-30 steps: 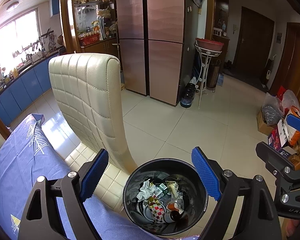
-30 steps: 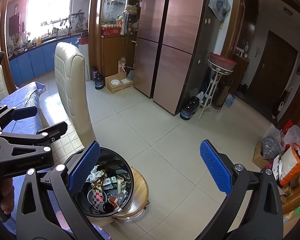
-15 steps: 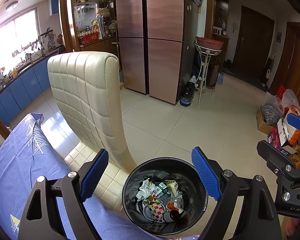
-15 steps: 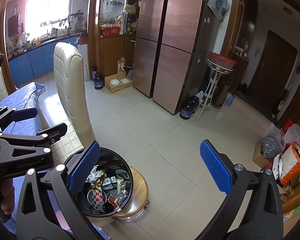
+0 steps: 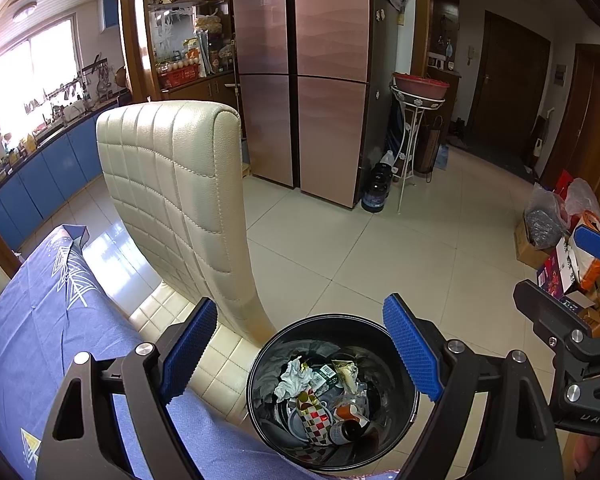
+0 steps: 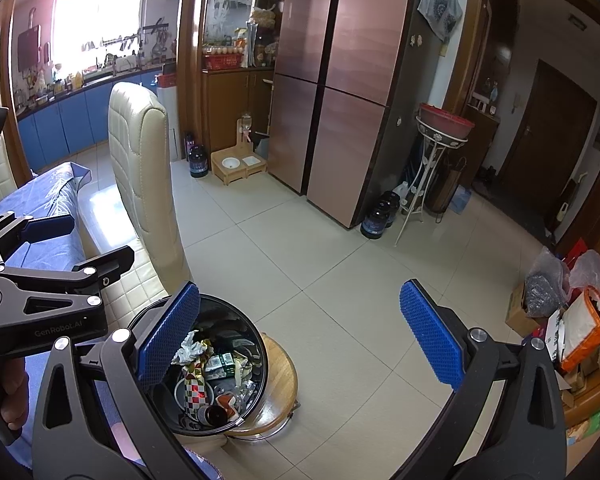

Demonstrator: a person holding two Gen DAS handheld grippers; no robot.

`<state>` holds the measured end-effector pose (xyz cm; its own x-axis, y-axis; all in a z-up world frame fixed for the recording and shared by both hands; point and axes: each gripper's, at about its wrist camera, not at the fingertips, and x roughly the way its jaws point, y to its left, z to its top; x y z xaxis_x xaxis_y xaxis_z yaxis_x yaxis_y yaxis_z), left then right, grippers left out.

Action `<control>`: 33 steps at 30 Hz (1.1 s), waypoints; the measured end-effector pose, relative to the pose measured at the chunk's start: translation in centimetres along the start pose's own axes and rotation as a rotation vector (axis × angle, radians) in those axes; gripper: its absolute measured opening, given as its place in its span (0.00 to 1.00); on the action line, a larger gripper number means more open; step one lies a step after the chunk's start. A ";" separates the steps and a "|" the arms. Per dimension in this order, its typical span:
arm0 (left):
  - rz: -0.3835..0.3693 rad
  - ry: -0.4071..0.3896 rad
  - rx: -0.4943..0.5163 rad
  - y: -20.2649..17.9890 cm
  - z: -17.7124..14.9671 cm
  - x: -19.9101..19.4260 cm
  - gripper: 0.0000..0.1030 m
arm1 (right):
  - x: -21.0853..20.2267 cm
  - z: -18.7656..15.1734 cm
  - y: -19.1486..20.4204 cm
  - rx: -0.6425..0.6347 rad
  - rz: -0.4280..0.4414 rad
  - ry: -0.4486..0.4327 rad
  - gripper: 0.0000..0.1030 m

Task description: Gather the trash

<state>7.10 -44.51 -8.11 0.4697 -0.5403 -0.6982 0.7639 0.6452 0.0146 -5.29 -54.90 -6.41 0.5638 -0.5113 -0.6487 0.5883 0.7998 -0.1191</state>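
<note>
A black trash bin (image 5: 260,376) stands on a round wooden stool (image 6: 280,384) beside the table. It holds crumpled paper (image 5: 294,378), a checkered wrapper (image 5: 314,420), a dark bottle (image 5: 346,432) and other scraps. The bin also shows in the right wrist view (image 6: 260,344). My left gripper (image 5: 300,350) is open and empty above the bin's near rim. My right gripper (image 6: 300,340) is open and empty, to the right of the bin; it also shows at the left wrist view's right edge (image 5: 560,320).
A cream quilted chair (image 5: 176,200) stands just behind the bin, against the table with a blue cloth (image 5: 32,320). A tall copper fridge (image 5: 320,80), a plant stand (image 5: 416,136) and dark jugs (image 5: 376,192) are further back. Bags and boxes (image 6: 568,320) lie at the right.
Both grippers have stayed open and nearly still. The left wrist view has shifted very slightly.
</note>
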 end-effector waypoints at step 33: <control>-0.047 0.044 -0.001 -0.2 -0.5 0.3 0.85 | 0.2 -0.5 0.0 0.008 -0.003 0.002 0.96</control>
<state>6.89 -44.52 -8.63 0.4136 -0.5456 -0.7289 0.7841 0.6203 -0.0194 -5.48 -54.86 -6.85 0.5610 -0.5130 -0.6497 0.5947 0.7957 -0.1149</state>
